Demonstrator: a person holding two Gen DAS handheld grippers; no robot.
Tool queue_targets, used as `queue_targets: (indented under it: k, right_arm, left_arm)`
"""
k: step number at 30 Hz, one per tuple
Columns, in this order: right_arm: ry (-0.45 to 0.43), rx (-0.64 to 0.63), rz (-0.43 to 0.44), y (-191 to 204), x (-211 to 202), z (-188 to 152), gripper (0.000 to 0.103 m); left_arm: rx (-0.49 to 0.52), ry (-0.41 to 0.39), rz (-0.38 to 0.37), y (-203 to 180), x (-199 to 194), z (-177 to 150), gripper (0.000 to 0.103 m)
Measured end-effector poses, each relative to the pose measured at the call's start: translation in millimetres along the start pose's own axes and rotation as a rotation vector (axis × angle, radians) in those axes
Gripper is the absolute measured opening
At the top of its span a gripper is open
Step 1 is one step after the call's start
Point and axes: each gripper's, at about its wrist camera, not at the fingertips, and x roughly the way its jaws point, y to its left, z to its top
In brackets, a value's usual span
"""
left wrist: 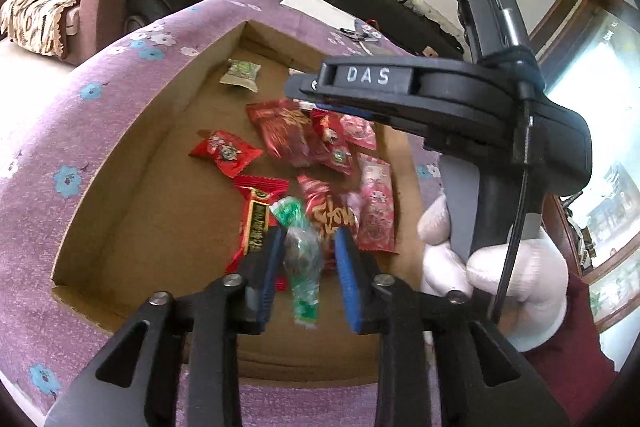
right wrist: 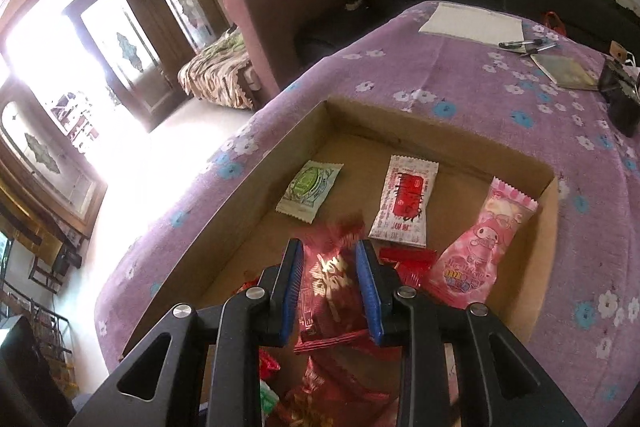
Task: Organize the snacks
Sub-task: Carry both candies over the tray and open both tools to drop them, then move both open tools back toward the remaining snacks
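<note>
blue-padded fingers of your left gripper, low centre of the left wrist view, sit either side of a small green crinkly twist-wrapped candy; whether they pinch it or merely frame it you cannot tell from here. your right gripper, lower centre of its own view, is clenched on a shiny red foil snack packet, held above the shallow brown cardboard tray on the purple flowered cloth. both wrappers look light, soft and slick, likely to crumple or slide, so grip across the filled middle, not the loose crimped ends. other packets lie scattered in the tray.
</note>
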Motion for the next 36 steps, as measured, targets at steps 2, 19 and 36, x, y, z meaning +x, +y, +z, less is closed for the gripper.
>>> queue_targets:
  k: [2,19,36]
  right_arm:
    - [-0.024,0.0,0.01,-1,-6,1,0.033]
    - [-0.176,0.051,-0.055,-28,-105,-49,0.05]
    - [-0.192,0.182,-0.103,-86,-150,-126,0.057]
  left_arm:
    - [0.005,-0.006,-0.001,-4,-3,-1,0.045]
    - [0.128,-0.123,0.219,-47,-36,-19,0.061]
    - [0.242,-0.086,0.268,-96,-33,-43,0.062]
